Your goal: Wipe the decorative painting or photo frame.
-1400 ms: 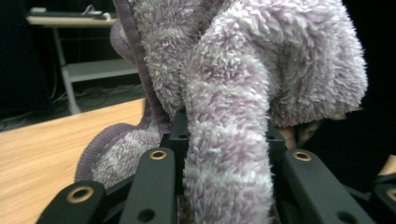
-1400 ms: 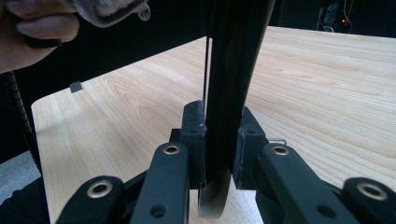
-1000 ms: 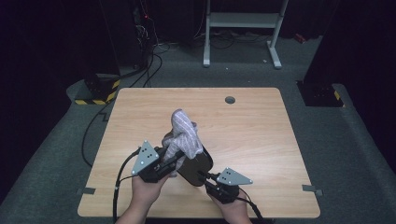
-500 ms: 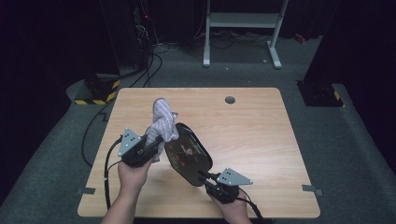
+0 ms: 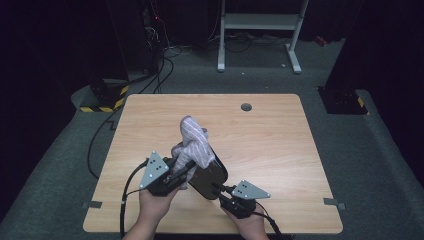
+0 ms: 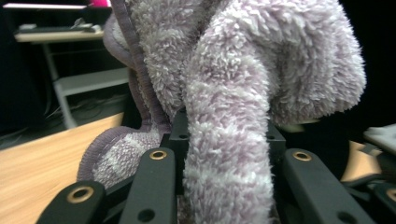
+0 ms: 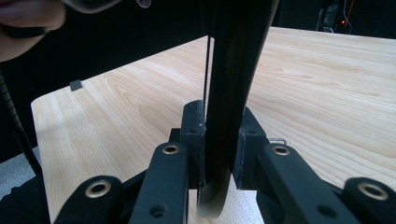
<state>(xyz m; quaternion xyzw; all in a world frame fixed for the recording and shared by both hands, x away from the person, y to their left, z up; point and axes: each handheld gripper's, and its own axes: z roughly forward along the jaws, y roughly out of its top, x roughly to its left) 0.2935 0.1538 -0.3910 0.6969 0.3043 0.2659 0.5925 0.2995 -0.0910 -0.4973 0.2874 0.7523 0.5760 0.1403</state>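
A fluffy cloth [image 5: 192,141] with lilac and white stripes stands bunched up over the front middle of the wooden table [image 5: 280,150]. My left gripper [image 5: 181,172] is shut on its lower fold, and in the left gripper view the cloth [image 6: 229,107] is pinched in the left gripper [image 6: 226,144]. Beside it a flat black plate [image 5: 211,176] is held tilted on edge, with the cloth resting against its upper face. My right gripper [image 5: 220,189] is shut on the plate's near rim. The right gripper view shows the plate's thin black edge [image 7: 233,70] clamped in the right gripper [image 7: 218,144].
A round grommet hole [image 5: 246,106] sits near the table's far edge. A white metal stand [image 5: 260,30] and floor cables [image 5: 165,55] lie beyond the table. A yellow-and-black striped block [image 5: 107,97] is off the far left corner. Bare wood spreads to the right and far side.
The left gripper swung the cloth out to the left, off the plate, then brought it back right against the plate. The right gripper and plate stayed nearly still.
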